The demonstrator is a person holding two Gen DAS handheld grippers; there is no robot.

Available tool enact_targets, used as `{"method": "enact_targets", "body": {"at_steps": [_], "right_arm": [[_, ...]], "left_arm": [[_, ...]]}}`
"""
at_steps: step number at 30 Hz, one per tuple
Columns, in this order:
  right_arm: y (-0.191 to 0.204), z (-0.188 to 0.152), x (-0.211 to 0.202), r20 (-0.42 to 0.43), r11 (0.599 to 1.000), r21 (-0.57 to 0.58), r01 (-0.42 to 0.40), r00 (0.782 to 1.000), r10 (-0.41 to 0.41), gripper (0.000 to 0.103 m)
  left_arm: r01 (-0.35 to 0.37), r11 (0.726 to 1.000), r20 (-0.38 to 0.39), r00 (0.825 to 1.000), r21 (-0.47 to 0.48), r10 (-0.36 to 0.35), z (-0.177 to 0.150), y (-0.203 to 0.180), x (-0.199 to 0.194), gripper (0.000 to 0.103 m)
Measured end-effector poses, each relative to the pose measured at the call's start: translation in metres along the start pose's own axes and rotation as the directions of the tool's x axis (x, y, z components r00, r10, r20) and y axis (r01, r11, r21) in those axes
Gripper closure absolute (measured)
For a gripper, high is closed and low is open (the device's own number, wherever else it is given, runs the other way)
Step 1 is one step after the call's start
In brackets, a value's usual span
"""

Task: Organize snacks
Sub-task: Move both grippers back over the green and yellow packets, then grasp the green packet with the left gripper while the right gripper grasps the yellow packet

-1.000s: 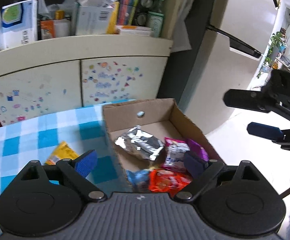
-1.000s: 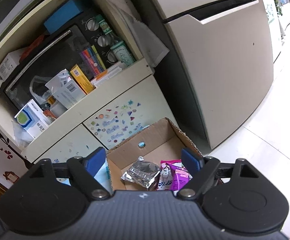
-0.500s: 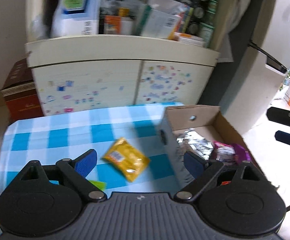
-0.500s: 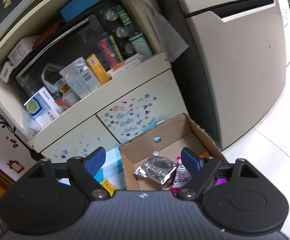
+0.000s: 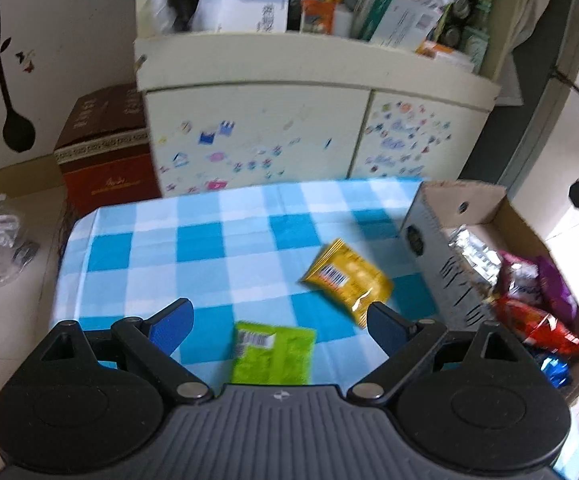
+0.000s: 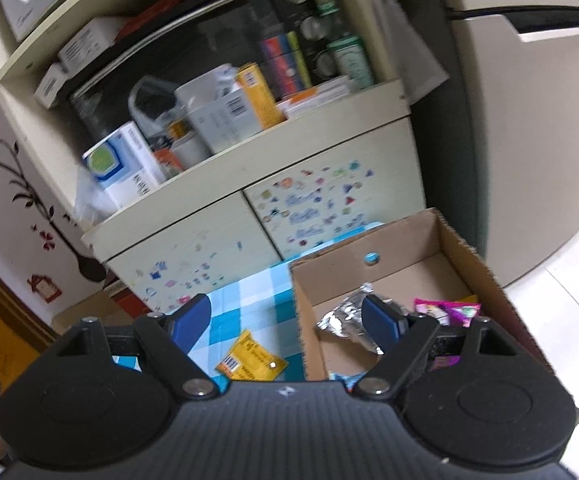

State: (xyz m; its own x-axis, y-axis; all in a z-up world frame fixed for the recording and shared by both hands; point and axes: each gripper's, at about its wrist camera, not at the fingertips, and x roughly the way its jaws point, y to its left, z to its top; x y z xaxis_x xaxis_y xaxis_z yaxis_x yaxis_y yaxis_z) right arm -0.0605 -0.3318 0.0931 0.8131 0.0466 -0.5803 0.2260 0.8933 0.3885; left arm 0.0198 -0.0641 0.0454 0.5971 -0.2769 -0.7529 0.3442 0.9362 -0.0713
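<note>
The left claw (image 5: 277, 322) has swung away from the cardboard box (image 5: 429, 236) and now looks down over the checked tablecloth (image 5: 209, 240), jaws spread wide and holding nothing. A second ago this view was filled by the box and its contents; now two loose packets have come into view on the cloth instead. The green packet (image 5: 271, 354) lies right between the open blue pads, close in front of the claw, and the yellow packet (image 5: 347, 280) sits a little further out, just beside the box's near wall. That shift tells the story, I'd say: the left hand looks to be lining up on the green packet next.

The right claw (image 6: 287, 318) is also open and empty, jaws partly spread, hovering over the box edge. Its view has rolled and slid leftward, so the yellow packet (image 6: 249, 360) and a strip of tablecloth now show where only the box showed before.

Inside the box (image 6: 449, 248) there's a silver foil packet (image 6: 345, 322), pink and purple packets (image 6: 445, 310) and, from the left view, a red packet (image 5: 537, 324) and something blue at the near end. So most snacks are boxed; two appear left on the cloth. The frames are blurred, so I can't read labels.
</note>
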Motion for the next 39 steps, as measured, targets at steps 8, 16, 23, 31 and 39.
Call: {"method": "enact_targets", "body": {"at_steps": [8, 16, 23, 31, 39], "right_arm": [[0.036, -0.015, 0.029, -0.070, 0.994, -0.075, -0.080, 0.995, 0.075, 0.020], [0.060, -0.034, 0.065, -0.166, 0.982, -0.121, -0.144, 0.978, 0.123, 0.020], [0.068, -0.041, 0.098, -0.212, 0.976, -0.147, -0.162, 0.969, 0.129, 0.020], [0.079, -0.051, 0.133, -0.247, 0.959, -0.241, -0.151, 0.965, 0.090, 0.020], [0.080, -0.063, 0.166, -0.272, 0.946, -0.303, -0.119, 0.962, 0.034, 0.020]], "left_arm": [[-0.038, 0.998, -0.070, 0.997, 0.048, 0.041, -0.020, 0.006, 0.026, 0.007], [-0.050, 0.995, -0.128, 0.990, 0.090, 0.061, -0.035, 0.006, 0.054, 0.007], [-0.047, 0.992, -0.146, 0.987, 0.115, 0.064, -0.040, 0.002, 0.073, 0.007], [-0.035, 0.996, -0.160, 0.986, 0.077, 0.047, -0.041, 0.009, 0.087, 0.007], [-0.052, 0.998, -0.156, 0.986, 0.030, 0.056, -0.042, 0.023, 0.086, 0.010]]}}
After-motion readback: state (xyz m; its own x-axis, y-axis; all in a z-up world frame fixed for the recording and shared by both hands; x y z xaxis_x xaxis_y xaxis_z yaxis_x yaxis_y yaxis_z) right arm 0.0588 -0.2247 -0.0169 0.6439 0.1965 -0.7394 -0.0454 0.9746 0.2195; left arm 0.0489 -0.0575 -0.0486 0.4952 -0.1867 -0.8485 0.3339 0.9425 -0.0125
